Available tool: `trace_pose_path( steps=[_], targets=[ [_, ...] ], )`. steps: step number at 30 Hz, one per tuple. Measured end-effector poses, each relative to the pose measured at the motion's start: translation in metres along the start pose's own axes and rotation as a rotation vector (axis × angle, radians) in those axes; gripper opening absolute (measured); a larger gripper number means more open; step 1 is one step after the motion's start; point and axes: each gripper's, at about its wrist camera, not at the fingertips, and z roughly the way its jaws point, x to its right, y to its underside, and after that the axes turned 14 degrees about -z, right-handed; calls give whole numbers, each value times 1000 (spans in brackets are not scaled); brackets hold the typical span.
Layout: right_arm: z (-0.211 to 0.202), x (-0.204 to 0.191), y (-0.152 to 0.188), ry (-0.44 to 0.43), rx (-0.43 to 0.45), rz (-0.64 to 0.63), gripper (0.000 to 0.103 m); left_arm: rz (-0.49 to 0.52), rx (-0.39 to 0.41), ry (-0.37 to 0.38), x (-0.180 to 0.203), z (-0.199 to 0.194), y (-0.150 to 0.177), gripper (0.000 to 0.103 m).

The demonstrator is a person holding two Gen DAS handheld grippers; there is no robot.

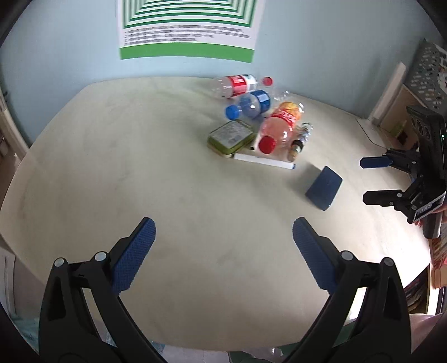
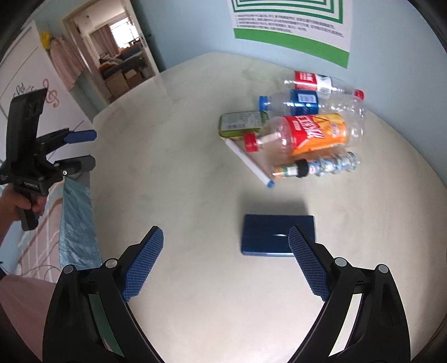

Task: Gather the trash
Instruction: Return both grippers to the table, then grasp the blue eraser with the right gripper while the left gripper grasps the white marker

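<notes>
nearest the right wrist camera, the right hand-held gripper (image 2: 225, 258) is spread wide and holds nothing; its right pad overlaps one corner of a dark blue flat box (image 2: 275, 233), so that corner is hidden. the left hand-held gripper (image 1: 223, 252) is likewise wide apart and empty over bare pale surface (image 1: 139, 167). in the right view a hand (image 2: 14, 205) grips the left tool's handle, cut off at the frame edge.

past the box lies one white marker (image 2: 248, 162) with a blue cap, then a heap of trash near the far edge of the surface: four plastic bottles and one green tin (image 2: 241, 123), all on their sides and touching. one small bottle (image 2: 318, 167) has a blurred label, one orange-labelled bottle (image 2: 304, 136) has a red cap, one blue-labelled bottle (image 2: 301, 102) has a blue cap, and one red-labelled bottle (image 2: 318, 81) lies farthest. the tin's far side is hidden behind the bottles. one green-and-white poster (image 2: 293, 25) is cut off at the top, its print unreadable.
</notes>
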Motion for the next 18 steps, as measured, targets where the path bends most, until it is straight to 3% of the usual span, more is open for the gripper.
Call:
trace_pose_path(
  steps=[5,8,18],
  targets=[
    [2,30,24,7,-34,-64,91,174,-46,100,50,41,-13,96],
    [12,42,31,-16,-68,-123,91,297,-78,107,69,70,-20,96],
    [52,60,31,-88,-137,-417,91,555,-198,203,76,141,-47,96]
  ],
)
